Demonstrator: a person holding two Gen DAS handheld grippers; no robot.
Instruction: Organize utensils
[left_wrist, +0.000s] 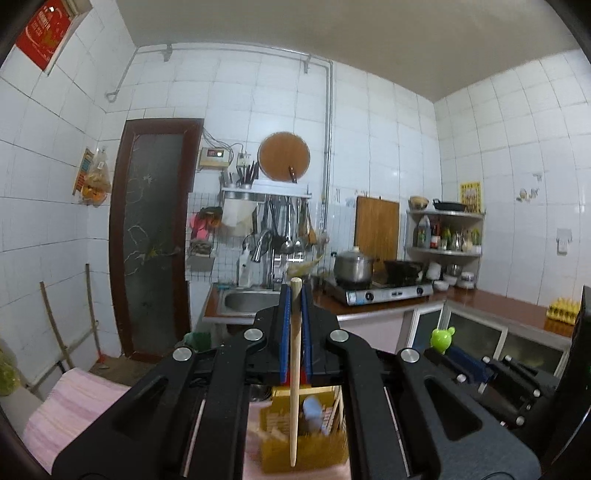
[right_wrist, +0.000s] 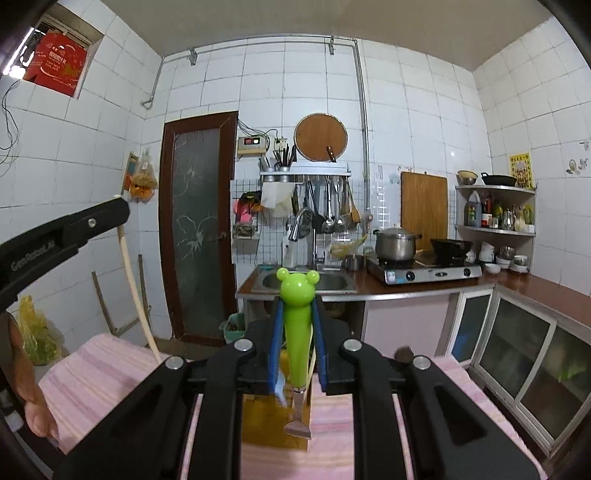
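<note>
The yellow holder (left_wrist: 303, 443) stands on the pink-covered desk (left_wrist: 74, 406), and both utensils hang over it. The wooden chopstick (left_wrist: 294, 369) is clamped in the left tongs (left_wrist: 294, 295); its long axis is almost upright and its lower tip points down at the holder's mouth, seemingly just inside it, though blur makes this hard to tell. In the right wrist view, the green frog-handled tool (right_wrist: 298, 325) is gripped by the right tongs (right_wrist: 298, 306), also upright, frog head on top and the metal blade hanging down in front of the holder (right_wrist: 266, 417). I think both must go straight down along their own axes to enter. The left one looks nearer to its slot. Behind them are the sink (right_wrist: 303, 282) and the stove (right_wrist: 432, 273), well apart from the work.
</note>
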